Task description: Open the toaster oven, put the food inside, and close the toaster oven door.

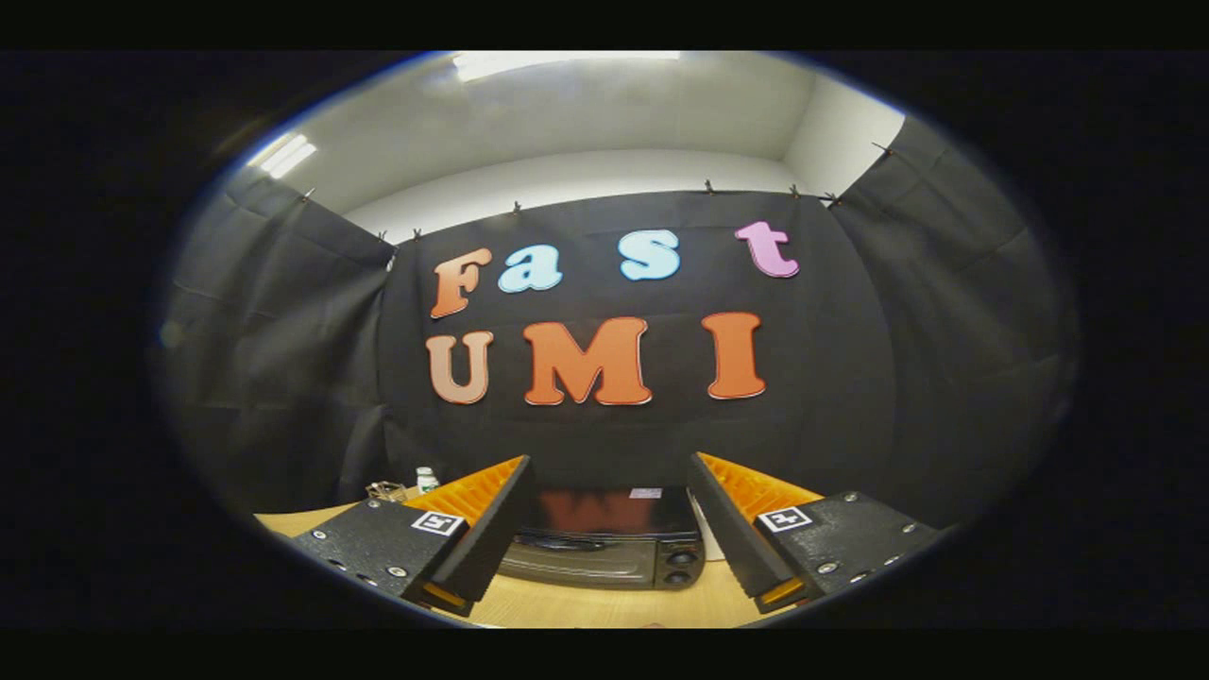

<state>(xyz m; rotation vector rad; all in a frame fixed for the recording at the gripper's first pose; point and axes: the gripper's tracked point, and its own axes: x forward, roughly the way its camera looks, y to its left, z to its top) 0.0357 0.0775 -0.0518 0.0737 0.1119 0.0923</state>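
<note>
Low in the centre of the frame, between the two spread fingers, sits the toaster oven (604, 548) on the wooden table (586, 604), door shut, handle running across the upper front, two knobs stacked at its right end. Stands well beyond the fingertips, not touched. Backs against the black cloth wall, front turned toward the camera, presumably so the door can drop forward onto free table.

Gripper (604, 515) held wide apart, nothing between the fingers, nothing pressed. Probably carried level and aimed square at the oven front to line up with the handle; opening the door not yet begun, judging by the closed front.

At lower left of the frame, past the left finger, near the table's far edge: a small pale bottle (427, 479) with a lighter cap, and beside it a small wire-like object (385, 490), too small to identify. Parked off to the side, likely to leave the oven's front free.

Counted: one oven, two knobs, one bottle, one unclear small object, two fingers. Food cannot be made out anywhere on the visible table.
</note>
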